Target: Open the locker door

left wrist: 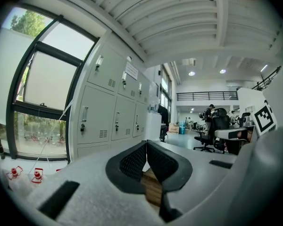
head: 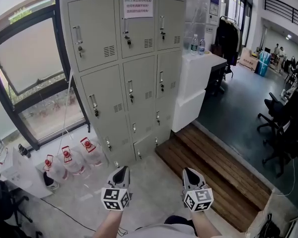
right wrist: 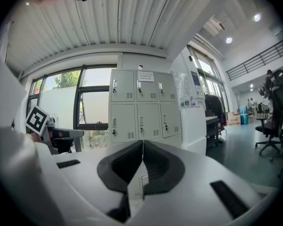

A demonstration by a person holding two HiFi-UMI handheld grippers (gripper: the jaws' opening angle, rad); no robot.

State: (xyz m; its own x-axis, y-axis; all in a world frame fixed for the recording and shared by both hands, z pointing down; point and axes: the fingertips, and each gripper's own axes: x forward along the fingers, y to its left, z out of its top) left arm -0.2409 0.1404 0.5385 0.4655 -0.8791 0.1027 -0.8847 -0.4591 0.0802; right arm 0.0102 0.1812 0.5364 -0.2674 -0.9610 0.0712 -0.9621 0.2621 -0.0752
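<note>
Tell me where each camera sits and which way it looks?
Head view: on the person's head, looking down at the lockers; the left gripper, right gripper and forearms show.
Left gripper view: on the left gripper, facing lockers and window; its shut jaws show.
Right gripper view: on the right gripper, facing lockers; its shut jaws show.
Shared: all three see the lockers.

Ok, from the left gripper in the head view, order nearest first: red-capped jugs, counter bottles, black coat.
1. Red-capped jugs: on the floor, just left of the left gripper.
2. Counter bottles: right of the lockers.
3. Black coat: hanging behind, far right.
</note>
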